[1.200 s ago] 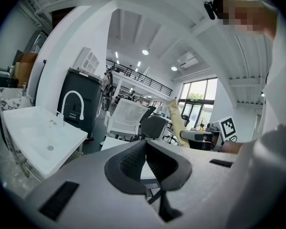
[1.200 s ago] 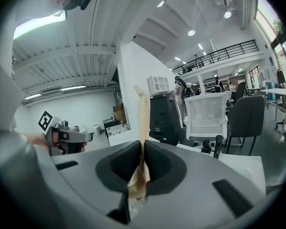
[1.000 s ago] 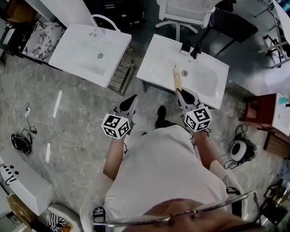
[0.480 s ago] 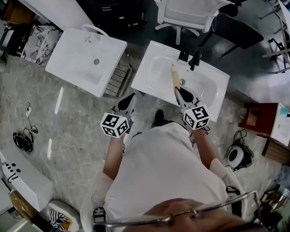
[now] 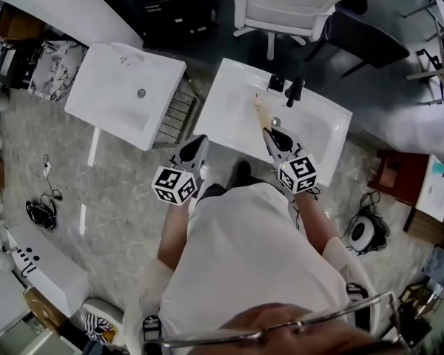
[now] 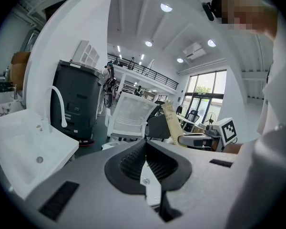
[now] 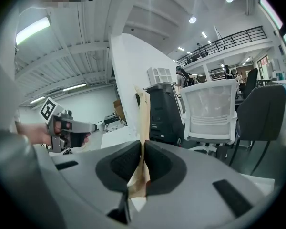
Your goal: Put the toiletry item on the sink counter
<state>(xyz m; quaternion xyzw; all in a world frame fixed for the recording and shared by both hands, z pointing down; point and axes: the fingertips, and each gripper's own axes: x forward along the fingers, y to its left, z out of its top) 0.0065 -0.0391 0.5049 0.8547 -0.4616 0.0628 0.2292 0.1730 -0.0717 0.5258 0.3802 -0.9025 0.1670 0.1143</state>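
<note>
The toiletry item is a long, flat tan packet. My right gripper is shut on its lower end and holds it upright over the basin of the white sink counter, close to the black faucet. My left gripper is shut with nothing between its pads. It hangs over the floor just in front of the counter's left corner. In the left gripper view the packet sticks up from the right gripper.
A second white sink with a curved white faucet stands to the left, with a slatted grate between the two. A white mesh chair and a dark chair stand behind the counter. A small brown cabinet is at right.
The right gripper has carried the packet farther over the basin toward the faucet. The left gripper has come a little closer to the counter's front edge.
</note>
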